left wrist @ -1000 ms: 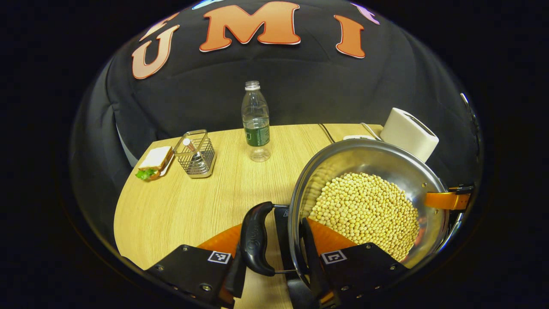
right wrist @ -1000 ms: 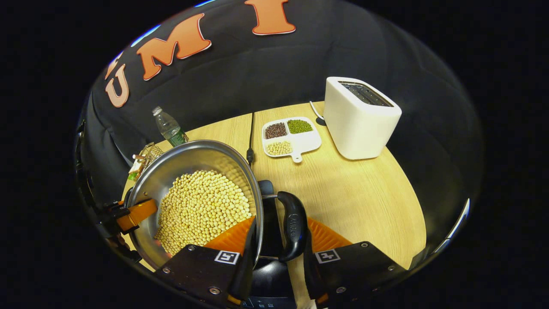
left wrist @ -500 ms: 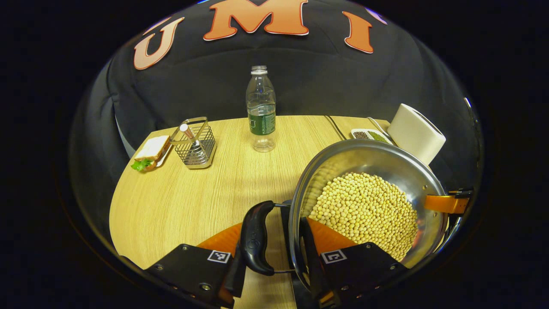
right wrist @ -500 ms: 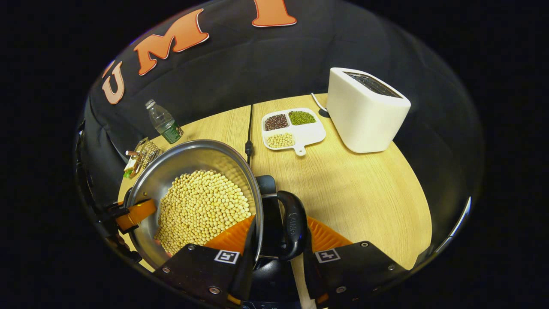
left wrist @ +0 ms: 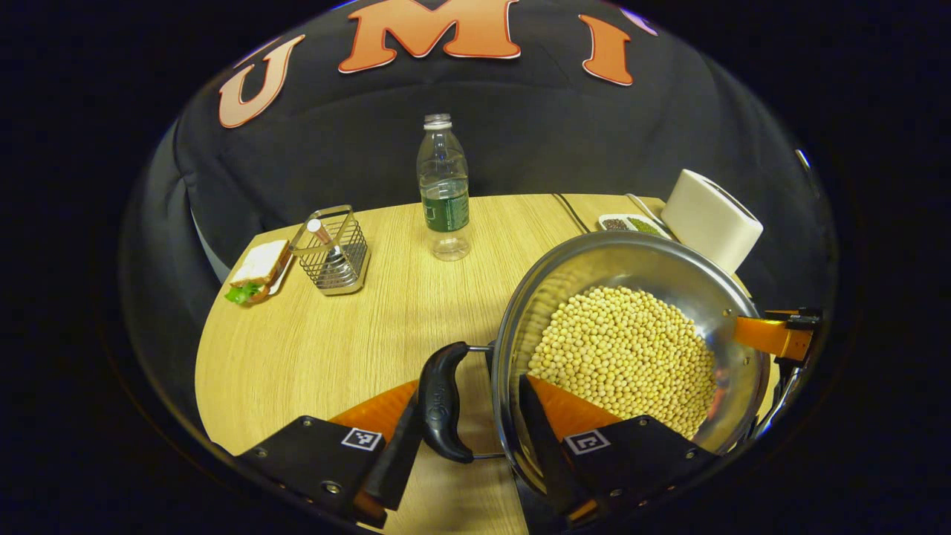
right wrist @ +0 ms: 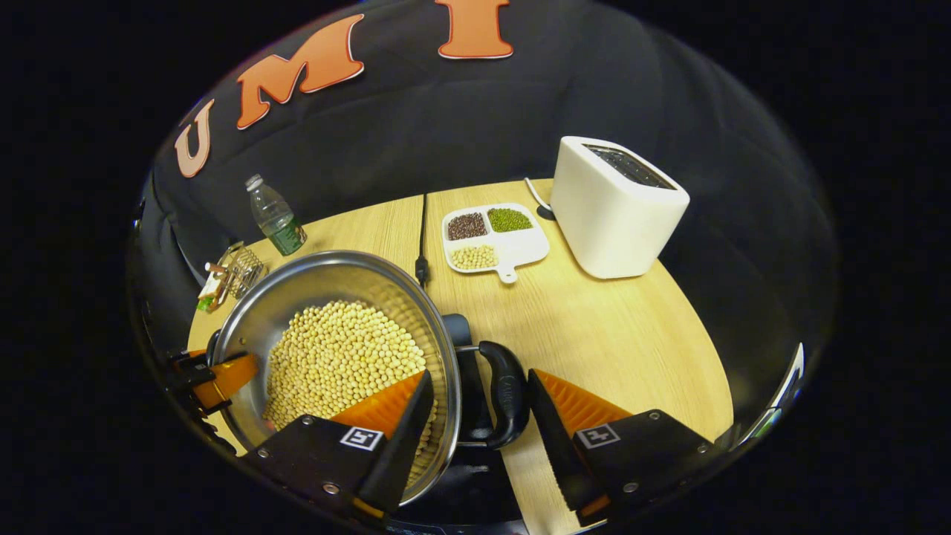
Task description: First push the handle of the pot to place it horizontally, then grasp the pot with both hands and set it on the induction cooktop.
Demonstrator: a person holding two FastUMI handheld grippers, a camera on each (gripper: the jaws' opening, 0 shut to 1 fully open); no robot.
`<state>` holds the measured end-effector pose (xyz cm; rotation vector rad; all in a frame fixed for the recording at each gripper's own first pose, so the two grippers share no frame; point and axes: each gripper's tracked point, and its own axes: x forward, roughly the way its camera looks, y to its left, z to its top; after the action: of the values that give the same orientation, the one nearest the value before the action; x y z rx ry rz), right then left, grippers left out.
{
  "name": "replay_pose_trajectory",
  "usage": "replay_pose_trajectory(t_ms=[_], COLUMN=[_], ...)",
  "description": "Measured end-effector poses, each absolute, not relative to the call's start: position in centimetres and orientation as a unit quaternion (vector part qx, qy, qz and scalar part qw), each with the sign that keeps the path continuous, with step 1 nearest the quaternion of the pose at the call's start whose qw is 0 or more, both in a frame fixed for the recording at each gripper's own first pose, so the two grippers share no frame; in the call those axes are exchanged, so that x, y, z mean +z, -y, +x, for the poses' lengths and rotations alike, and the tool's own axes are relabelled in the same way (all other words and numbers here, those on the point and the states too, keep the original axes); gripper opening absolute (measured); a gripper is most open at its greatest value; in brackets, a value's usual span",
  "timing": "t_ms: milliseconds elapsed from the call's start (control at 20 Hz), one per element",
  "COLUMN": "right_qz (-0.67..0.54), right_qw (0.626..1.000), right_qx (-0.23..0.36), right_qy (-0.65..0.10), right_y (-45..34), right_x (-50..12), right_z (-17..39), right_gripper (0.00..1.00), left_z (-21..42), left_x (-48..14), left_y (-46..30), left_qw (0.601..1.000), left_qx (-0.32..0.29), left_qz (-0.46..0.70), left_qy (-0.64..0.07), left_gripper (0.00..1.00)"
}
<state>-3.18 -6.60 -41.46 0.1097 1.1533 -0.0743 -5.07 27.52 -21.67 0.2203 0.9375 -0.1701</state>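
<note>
We see the round steel pot (left wrist: 631, 349) full of pale yellow beans, sitting on the black induction cooktop (right wrist: 475, 483), our left gripper (left wrist: 464, 438) spread apart around its black side handle (left wrist: 440, 401), our right gripper (right wrist: 475, 423) likewise loosened astride the opposite black handle (right wrist: 509, 394), light wooden table (left wrist: 334, 342) beneath.

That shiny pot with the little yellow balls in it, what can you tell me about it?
The pot looks like polished steel, round and shallow, holding a heap of pale yellow beans. A black loop handle sticks out sideways on each side. It sits over a dark appliance on the wooden table. Each hand-held gripper straddles a handle and the rim with fingers spread: left hand-held gripper, right hand-held gripper.
</note>
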Motion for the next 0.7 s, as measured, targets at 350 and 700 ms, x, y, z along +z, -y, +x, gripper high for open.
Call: replay_pose_trajectory(t_ms=[350,700], right_qz=[0.045,0.029], right_qw=[0.879,0.933], right_qx=[-0.062,-0.062], right_qy=[-0.471,-0.354], right_y=[9.2,9.7], right_x=[-33.9,-22.6], right_z=[-1.7,3.1], right_gripper=[0.87,0.87], left_z=[-4.0,-0.1], left_x=[-14.6,-0.2], left_y=[-31.3,-35.1], left_qw=[0.911,0.957], left_qx=[-0.072,-0.064], left_qz=[0.056,0.009], left_qy=[-0.403,-0.284], left_gripper=[0.92,0.90])
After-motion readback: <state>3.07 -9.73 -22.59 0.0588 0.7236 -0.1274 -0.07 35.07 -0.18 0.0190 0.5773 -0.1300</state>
